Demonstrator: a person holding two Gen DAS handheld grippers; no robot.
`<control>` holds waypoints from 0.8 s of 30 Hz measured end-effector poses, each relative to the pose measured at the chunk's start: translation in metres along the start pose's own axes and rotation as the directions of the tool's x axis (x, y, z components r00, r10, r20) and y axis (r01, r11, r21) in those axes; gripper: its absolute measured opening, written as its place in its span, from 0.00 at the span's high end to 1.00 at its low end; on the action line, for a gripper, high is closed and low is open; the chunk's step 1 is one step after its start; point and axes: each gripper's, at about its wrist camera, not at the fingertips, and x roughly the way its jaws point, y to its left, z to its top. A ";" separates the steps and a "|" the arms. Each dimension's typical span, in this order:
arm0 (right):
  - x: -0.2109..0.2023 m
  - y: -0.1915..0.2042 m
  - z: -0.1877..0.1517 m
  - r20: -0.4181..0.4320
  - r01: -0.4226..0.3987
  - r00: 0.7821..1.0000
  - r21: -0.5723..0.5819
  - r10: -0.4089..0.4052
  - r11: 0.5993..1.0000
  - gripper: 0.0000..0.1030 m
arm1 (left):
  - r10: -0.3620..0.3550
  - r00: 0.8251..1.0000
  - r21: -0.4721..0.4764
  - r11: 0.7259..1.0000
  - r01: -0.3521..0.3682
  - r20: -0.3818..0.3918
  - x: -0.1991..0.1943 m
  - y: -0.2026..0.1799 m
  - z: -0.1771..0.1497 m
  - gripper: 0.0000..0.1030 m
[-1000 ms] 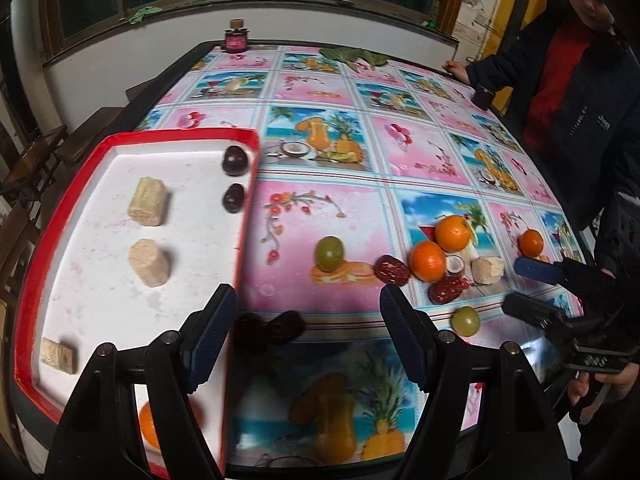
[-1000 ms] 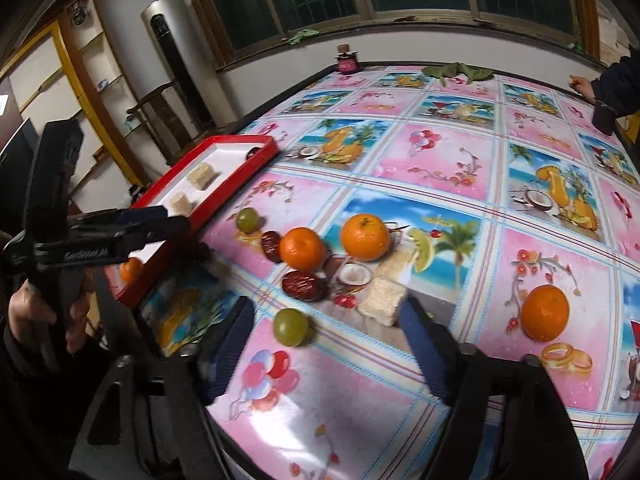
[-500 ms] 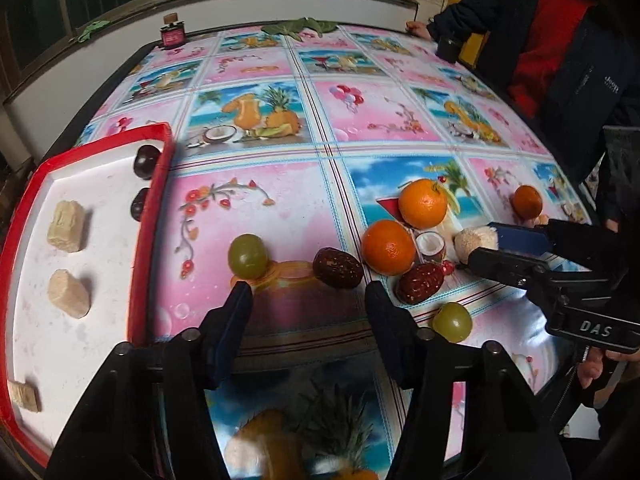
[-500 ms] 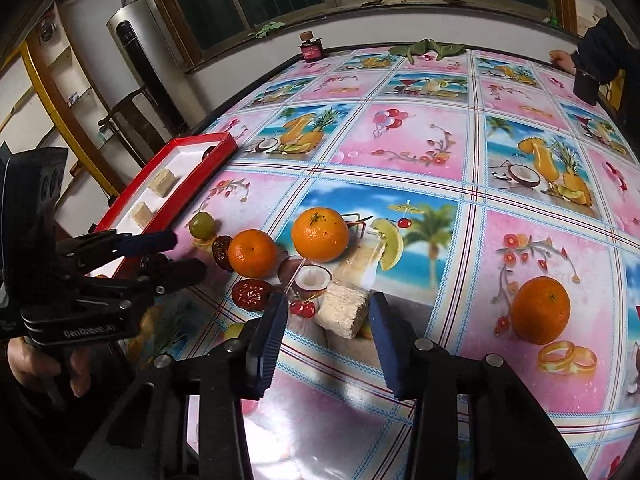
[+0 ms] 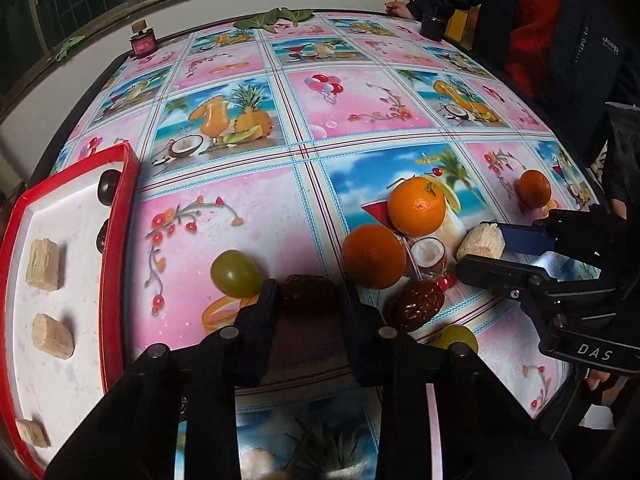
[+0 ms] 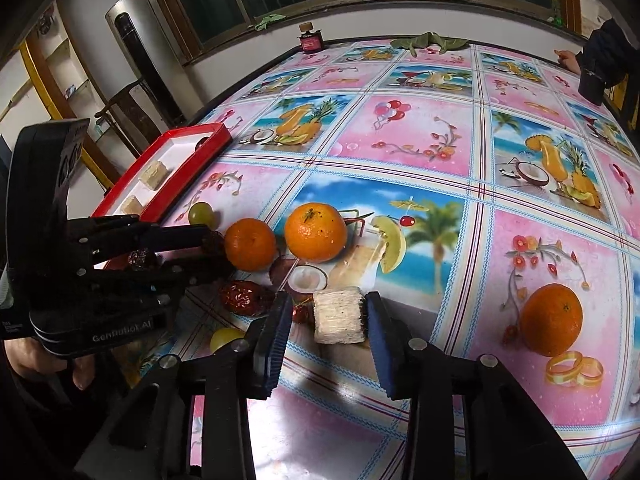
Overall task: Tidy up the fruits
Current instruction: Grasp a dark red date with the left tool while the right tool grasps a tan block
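Jaws closing: L gripper (image 5: 306, 294) on date (image 5: 309, 290), R-view-only sugarcane chunk (image 6: 339, 315).

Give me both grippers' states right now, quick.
Left gripper: jaws have just been closing, now shut on the dark date.
Right gripper: jaws have just been closing around the pale block; gap on one side, not gripped.

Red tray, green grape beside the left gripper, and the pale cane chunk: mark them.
Red tray (image 5: 116, 248), left wrist view, right rim.
Green grape (image 5: 234, 273), left wrist view, centre.
Cane chunk (image 6: 339, 315), right wrist view, front face.
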 end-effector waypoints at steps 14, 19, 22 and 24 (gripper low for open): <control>0.000 0.004 -0.001 0.008 0.059 0.998 -0.042 -0.059 0.997 0.76 | -0.019 1.000 -0.013 1.000 0.019 0.010 -0.005 -0.002 -0.005 0.73; -0.007 0.008 0.000 0.021 0.049 0.999 -0.043 -0.048 0.998 0.76 | -0.034 0.999 -0.041 0.999 0.035 0.034 -0.017 0.004 -0.006 0.73; -0.013 0.014 0.004 0.034 0.037 0.999 -0.054 -0.035 0.998 0.76 | -0.039 0.998 -0.071 0.997 0.042 0.047 -0.026 0.012 -0.006 0.73; -0.017 0.019 0.008 0.039 0.014 0.999 -0.059 -0.012 0.998 0.76 | -0.038 0.998 -0.093 0.995 0.043 0.053 -0.031 0.018 -0.007 0.73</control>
